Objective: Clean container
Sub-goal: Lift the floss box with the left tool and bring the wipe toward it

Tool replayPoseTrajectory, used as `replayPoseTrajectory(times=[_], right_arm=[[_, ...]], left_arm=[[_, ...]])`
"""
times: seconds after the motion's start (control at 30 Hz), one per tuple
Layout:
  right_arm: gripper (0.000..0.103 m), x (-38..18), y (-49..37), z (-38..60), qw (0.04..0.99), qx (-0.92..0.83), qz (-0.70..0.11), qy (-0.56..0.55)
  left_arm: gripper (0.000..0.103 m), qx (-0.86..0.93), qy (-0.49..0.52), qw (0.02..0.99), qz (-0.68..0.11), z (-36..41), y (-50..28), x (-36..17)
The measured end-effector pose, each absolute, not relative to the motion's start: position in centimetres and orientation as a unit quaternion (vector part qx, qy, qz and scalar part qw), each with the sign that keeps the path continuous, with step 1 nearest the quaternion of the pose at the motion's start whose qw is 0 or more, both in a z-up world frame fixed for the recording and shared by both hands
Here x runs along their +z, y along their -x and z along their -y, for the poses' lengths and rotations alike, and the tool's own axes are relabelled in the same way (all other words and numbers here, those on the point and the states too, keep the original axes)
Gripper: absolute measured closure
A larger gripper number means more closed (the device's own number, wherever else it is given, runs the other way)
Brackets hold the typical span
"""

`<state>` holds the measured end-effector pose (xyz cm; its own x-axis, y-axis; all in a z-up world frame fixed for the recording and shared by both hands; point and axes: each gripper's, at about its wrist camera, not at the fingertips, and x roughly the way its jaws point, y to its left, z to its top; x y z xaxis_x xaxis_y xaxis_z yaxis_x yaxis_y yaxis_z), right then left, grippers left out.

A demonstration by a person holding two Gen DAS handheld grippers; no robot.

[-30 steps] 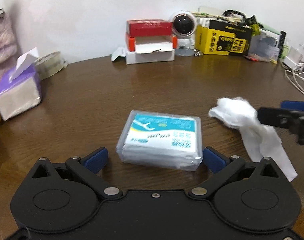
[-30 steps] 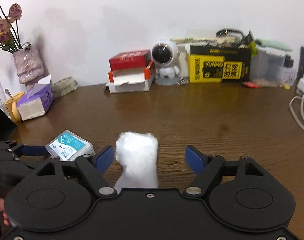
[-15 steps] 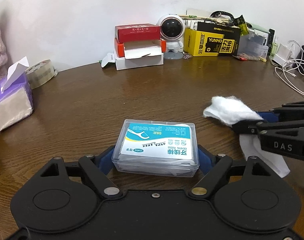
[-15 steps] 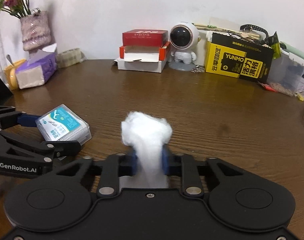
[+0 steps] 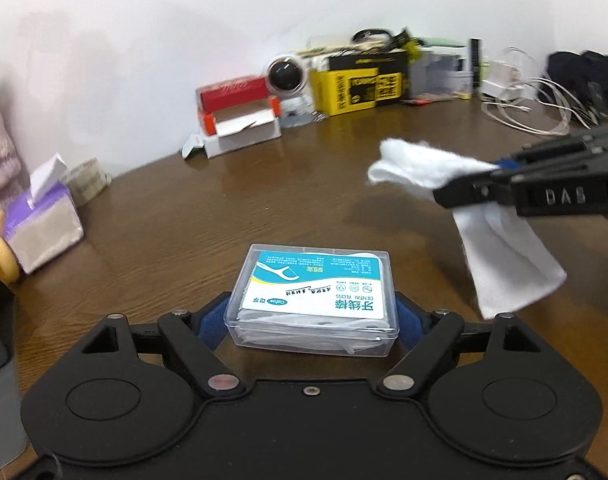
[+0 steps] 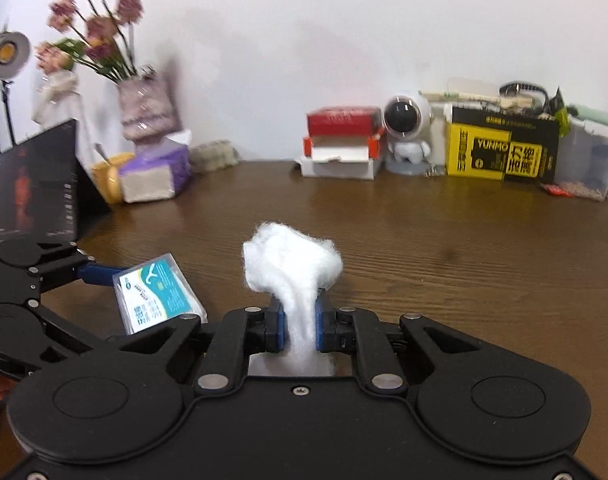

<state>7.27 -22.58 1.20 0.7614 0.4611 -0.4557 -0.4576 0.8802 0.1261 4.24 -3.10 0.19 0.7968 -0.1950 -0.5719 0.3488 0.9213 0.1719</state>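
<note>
Clear floss container (image 5: 312, 300) clamped in left gripper (image 5: 312, 320), white wipe (image 6: 292, 264) pinched in right gripper (image 6: 299, 320); boxes (image 6: 499, 148) ranged along the table's (image 6: 443, 248) far edge.

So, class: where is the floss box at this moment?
The floss box is clamped in the left tool, above the brown table. In the left wrist view it sits low and central, with the cloth in the right tool to its right.
</note>
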Motion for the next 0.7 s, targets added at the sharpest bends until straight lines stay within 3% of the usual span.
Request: replayPoseTrajectory(times=[0.23,0.7], right_arm=[[0.088,1.9,0.2,22.4,0.935,0.303,-0.181,-0.011],[0.088,2.0,7.0,21.9,0.94,0.302,-0.16,-0.017]], left_arm=[[0.022,-0.164,-0.282,0.925,-0.195,5.7,3.8,-0.1],[0.022,-0.181,-0.349,0.908,-0.148,7.4,10.6,-1.8]])
